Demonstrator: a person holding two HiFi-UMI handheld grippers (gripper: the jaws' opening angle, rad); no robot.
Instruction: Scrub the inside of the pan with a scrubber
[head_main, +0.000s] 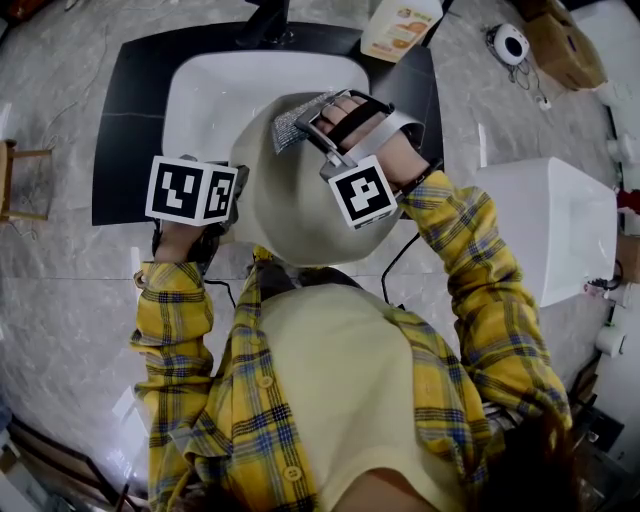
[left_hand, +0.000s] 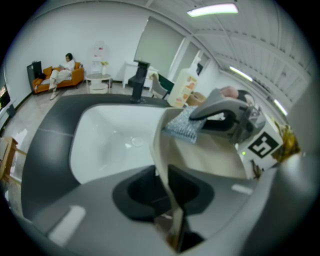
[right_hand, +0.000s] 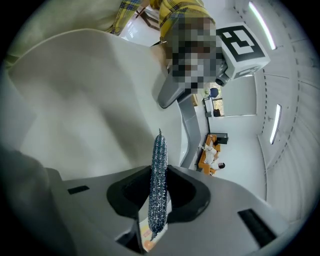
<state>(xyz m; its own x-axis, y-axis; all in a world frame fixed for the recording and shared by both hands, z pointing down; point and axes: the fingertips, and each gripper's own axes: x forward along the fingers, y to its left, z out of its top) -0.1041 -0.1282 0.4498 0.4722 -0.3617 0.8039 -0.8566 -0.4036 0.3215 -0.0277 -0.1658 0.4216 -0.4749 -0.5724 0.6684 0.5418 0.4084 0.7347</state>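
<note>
A cream pan (head_main: 285, 205) is held tilted over the white sink (head_main: 215, 90). My left gripper (head_main: 238, 196) is shut on the pan's near-left rim; in the left gripper view the thin rim (left_hand: 161, 150) runs between the jaws of my left gripper (left_hand: 169, 197). My right gripper (head_main: 305, 122) reaches into the pan from the right, shut on a flat silver-blue scrubber (head_main: 290, 122). In the right gripper view the scrubber (right_hand: 159, 175) stands edge-on between the jaws of my right gripper (right_hand: 159, 200), against the pan's inner wall (right_hand: 85, 105). From the left, the scrubber (left_hand: 184, 126) sits near the pan's far rim.
A black counter (head_main: 125, 130) surrounds the sink, with a dark faucet (head_main: 268, 22) and a soap bottle (head_main: 398, 28) at the back. A white box-like unit (head_main: 555, 225) stands to the right. The floor around is grey marble.
</note>
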